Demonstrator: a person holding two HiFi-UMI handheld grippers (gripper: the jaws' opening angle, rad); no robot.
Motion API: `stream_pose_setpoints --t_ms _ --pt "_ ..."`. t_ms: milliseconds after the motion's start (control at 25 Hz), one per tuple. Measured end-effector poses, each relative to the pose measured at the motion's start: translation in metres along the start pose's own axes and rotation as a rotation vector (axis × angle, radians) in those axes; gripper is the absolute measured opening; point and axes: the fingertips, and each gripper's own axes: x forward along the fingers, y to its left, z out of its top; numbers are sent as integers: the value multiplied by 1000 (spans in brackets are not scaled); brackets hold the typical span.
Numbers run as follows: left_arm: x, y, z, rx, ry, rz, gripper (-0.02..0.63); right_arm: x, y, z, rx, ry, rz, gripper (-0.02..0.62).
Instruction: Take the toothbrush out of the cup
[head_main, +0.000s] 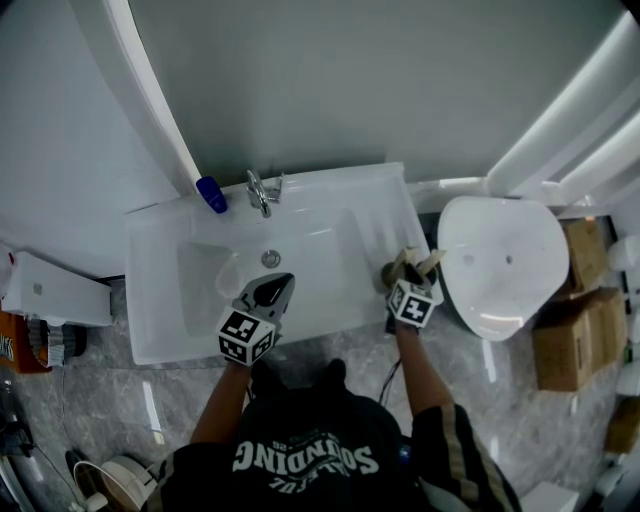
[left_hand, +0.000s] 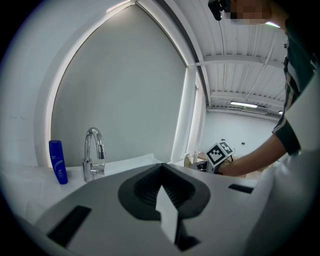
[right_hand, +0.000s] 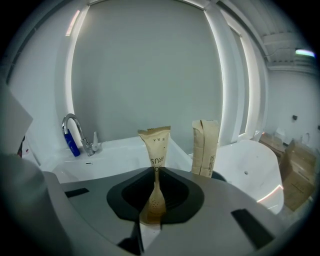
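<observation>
A tan paper-wrapped toothbrush (right_hand: 156, 145) stands up from between my right gripper's jaws (right_hand: 152, 210), which are shut on its lower end. A second paper packet (right_hand: 205, 147) stands just right of it in a dark cup (right_hand: 220, 176), of which only the rim shows. In the head view my right gripper (head_main: 412, 280) is at the sink's right edge, over the cup (head_main: 390, 272). My left gripper (head_main: 270, 292) hovers over the basin, jaws shut and holding nothing (left_hand: 167, 215).
The white sink (head_main: 200, 330) has a chrome faucet (head_main: 260, 190) at its back and a blue bottle (head_main: 211, 194) at the back left. A white toilet (head_main: 500, 265) stands right of the sink, with cardboard boxes (head_main: 575, 330) beyond it.
</observation>
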Motion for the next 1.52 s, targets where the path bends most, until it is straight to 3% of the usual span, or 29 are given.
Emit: stream_pose_setpoints --t_ms 520,880,1160,1520 --pt "-9 5 2 -1 -24 -26 -2 -52 20 55 -6 -132 41 23" --pt "-29 25 8 -11 -56 2 -2 -77 80 88 -6 -199 151 21" --pt "-80 67 -3 -32 -65 107 -2 -69 172 65 -62 -157 288 21" --pt "-186 136 -36 -104 -85 335 -2 -70 344 25 -202 -74 546 21"
